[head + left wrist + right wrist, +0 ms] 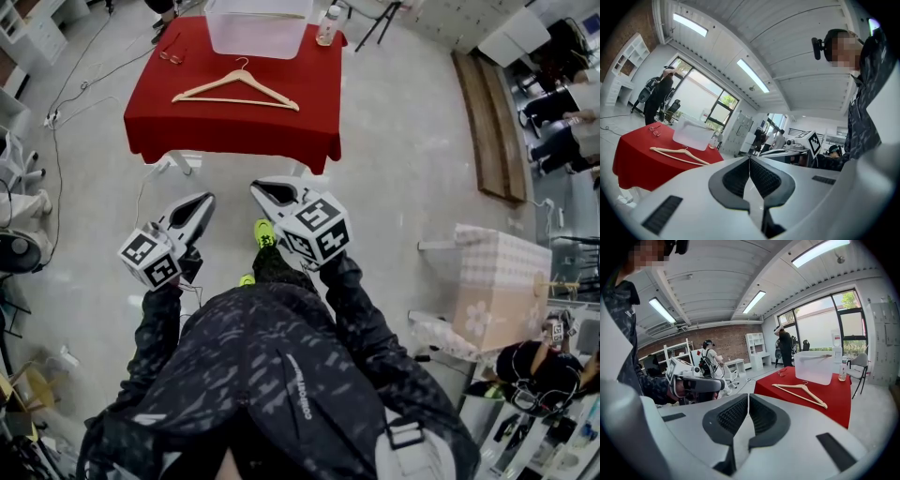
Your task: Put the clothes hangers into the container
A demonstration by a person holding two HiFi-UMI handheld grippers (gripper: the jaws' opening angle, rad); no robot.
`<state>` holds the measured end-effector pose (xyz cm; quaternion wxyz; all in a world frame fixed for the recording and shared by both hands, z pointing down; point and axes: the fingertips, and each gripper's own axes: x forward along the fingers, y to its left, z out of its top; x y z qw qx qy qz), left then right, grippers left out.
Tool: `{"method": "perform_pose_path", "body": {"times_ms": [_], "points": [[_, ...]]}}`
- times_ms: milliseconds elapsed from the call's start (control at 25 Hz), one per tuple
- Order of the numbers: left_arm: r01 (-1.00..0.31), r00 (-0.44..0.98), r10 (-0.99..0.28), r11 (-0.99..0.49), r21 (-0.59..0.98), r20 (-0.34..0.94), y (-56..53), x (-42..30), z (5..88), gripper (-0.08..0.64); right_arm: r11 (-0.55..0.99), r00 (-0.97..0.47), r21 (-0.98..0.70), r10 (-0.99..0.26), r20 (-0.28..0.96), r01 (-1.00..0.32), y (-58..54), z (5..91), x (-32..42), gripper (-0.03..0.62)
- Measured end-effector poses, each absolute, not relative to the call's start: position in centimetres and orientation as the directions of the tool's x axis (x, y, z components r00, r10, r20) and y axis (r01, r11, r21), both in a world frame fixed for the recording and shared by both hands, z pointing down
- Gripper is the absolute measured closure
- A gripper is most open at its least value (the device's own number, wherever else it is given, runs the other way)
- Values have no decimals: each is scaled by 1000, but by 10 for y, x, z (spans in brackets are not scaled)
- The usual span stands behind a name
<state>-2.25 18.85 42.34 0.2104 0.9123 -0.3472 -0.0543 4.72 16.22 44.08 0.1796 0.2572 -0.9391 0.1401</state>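
While the person stands back from the table, both grippers are held low in front of the body, in the middle of the head view, well short of the red-draped table (281,127) that fills the upper centre of that view. The left gripper (200,203) has its dark ribbed jaws pressed together with nothing between them, as the left gripper view shows (749,160). The right gripper (264,191) is likewise closed on nothing, its pads meeting in the right gripper view (748,398).

The pale wooden clothes hanger with a metal hook (236,89) lies flat on the red cloth, above both grippers in the head view and well apart from them. It sits at the left of the left gripper view (679,156) and at the right of the right gripper view (801,392). Just beyond its hook, at the top edge of the head view, stands the translucent plastic container (258,28). A small clear bottle (328,26) stands to the container's right, and a pair of glasses (171,56) lies to its left.
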Motion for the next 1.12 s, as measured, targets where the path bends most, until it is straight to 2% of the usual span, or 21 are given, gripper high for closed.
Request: {"method": "perform_pose_path", "body": {"times_ms": [1120], "points": [[-665,696,-712,-589,459,93,12,-21,443,549,873,-826,-195,-320,464,-447,-19,468,32,574]]}}
